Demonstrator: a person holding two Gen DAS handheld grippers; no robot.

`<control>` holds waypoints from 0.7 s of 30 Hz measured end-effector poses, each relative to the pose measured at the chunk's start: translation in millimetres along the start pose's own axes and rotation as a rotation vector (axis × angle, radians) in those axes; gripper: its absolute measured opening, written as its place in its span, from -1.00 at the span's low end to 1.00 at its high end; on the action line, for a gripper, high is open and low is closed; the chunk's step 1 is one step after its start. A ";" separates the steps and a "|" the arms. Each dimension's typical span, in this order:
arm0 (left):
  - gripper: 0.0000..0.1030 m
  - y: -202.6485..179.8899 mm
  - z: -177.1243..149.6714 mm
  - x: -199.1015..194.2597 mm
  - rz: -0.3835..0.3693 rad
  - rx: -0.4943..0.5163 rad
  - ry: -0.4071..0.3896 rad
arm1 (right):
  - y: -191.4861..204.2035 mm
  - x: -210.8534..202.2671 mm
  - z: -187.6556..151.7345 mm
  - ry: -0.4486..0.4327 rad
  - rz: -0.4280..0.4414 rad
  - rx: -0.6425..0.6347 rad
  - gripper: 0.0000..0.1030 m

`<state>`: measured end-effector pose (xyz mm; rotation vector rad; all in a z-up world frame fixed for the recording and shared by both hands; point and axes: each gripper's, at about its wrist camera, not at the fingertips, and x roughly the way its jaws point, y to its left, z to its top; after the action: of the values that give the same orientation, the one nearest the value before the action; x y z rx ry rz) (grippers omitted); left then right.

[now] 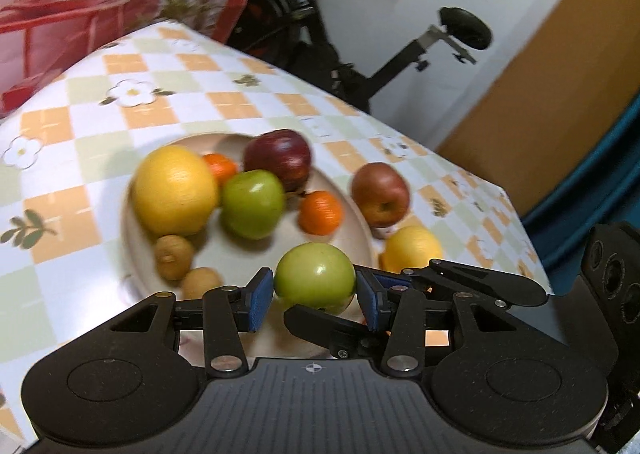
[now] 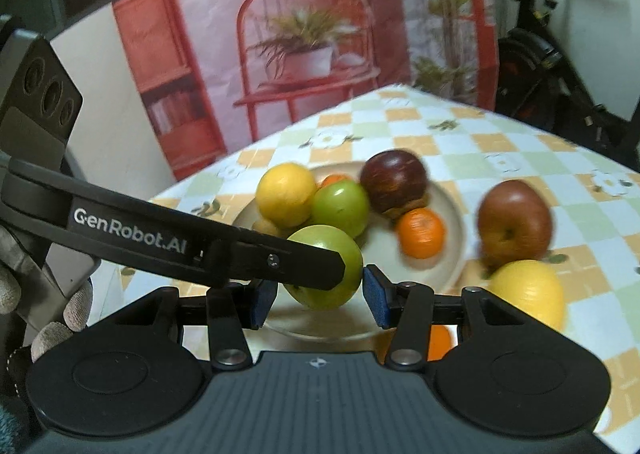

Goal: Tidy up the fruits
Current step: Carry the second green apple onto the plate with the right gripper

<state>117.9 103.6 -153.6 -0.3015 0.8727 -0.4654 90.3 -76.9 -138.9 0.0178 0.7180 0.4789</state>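
Note:
A beige plate (image 1: 352, 213) (image 2: 452, 205) on the checked tablecloth holds a big yellow fruit (image 1: 174, 189), a green apple (image 1: 252, 203), a dark red apple (image 1: 278, 159), two oranges (image 1: 320, 211) and two small brown fruits (image 1: 174, 256). My left gripper (image 1: 314, 298) is shut on a second green apple (image 1: 316, 278) (image 2: 326, 274) above the plate's near rim. My right gripper (image 2: 320, 296) is open and empty, its blue pads either side of that apple, crossing under the left one. A red apple (image 1: 380, 193) (image 2: 514, 223) and a yellow fruit (image 1: 412, 248) (image 2: 528, 292) lie on the cloth right of the plate.
An orange (image 2: 438, 342) lies partly hidden under my right gripper. The table edge (image 1: 516, 205) runs close on the right. An exercise bike (image 1: 360, 53) stands beyond the table, and a printed red backdrop (image 2: 304, 53) hangs behind.

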 end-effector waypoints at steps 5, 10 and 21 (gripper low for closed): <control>-0.08 23.4 3.6 -2.0 0.020 -0.082 -0.005 | 3.8 23.1 5.7 0.037 0.030 -0.008 -0.03; -0.07 29.7 5.3 -2.1 0.037 -0.100 -0.027 | 6.4 36.1 13.4 0.053 0.049 -0.039 -0.03; -0.06 30.9 6.1 -11.4 0.030 -0.131 -0.094 | -0.2 50.2 14.0 0.057 0.061 0.024 -0.03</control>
<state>124.7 136.4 -155.8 -0.4265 0.8165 -0.3641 132.0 -53.6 -159.8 0.0486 0.7811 0.5306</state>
